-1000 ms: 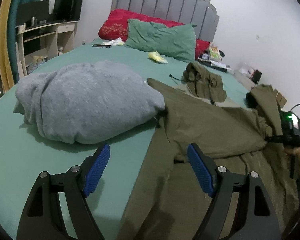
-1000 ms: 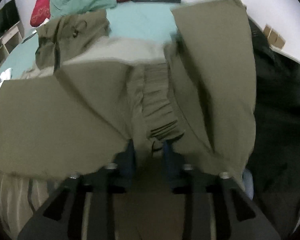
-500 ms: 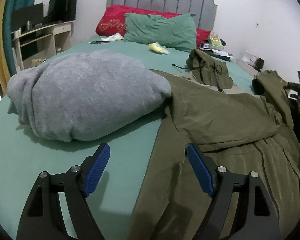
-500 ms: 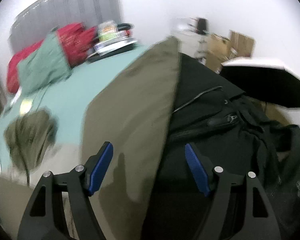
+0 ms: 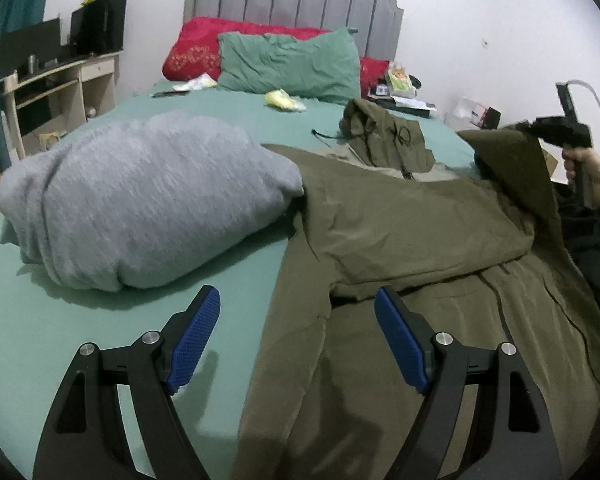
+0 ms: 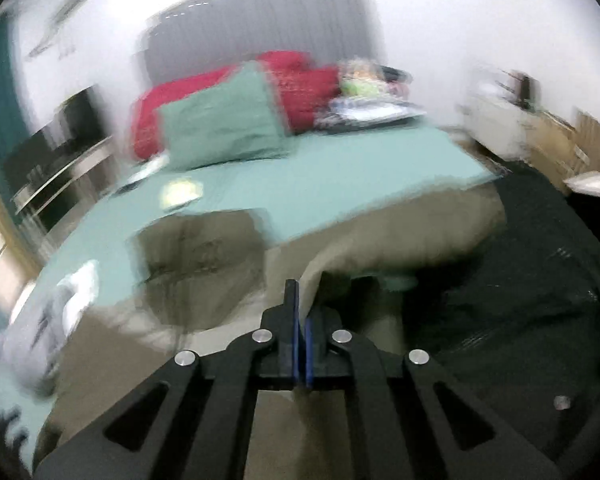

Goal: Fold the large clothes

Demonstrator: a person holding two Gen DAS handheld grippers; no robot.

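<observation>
Left gripper [image 5: 296, 340], jaws wide, above the olive-green fabric jacket [image 5: 420, 248] spread on the teal-sheeted bed [image 5: 100, 340]. At 3 o'clock, right gripper [image 6: 300, 344], jaws closed; grip on cloth unclear. At 10 o'clock, grey fleece bundle [image 5: 140, 200].

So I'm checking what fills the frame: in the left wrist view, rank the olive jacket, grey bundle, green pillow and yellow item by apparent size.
1. olive jacket
2. grey bundle, nearer the camera
3. green pillow, farther back
4. yellow item
</observation>
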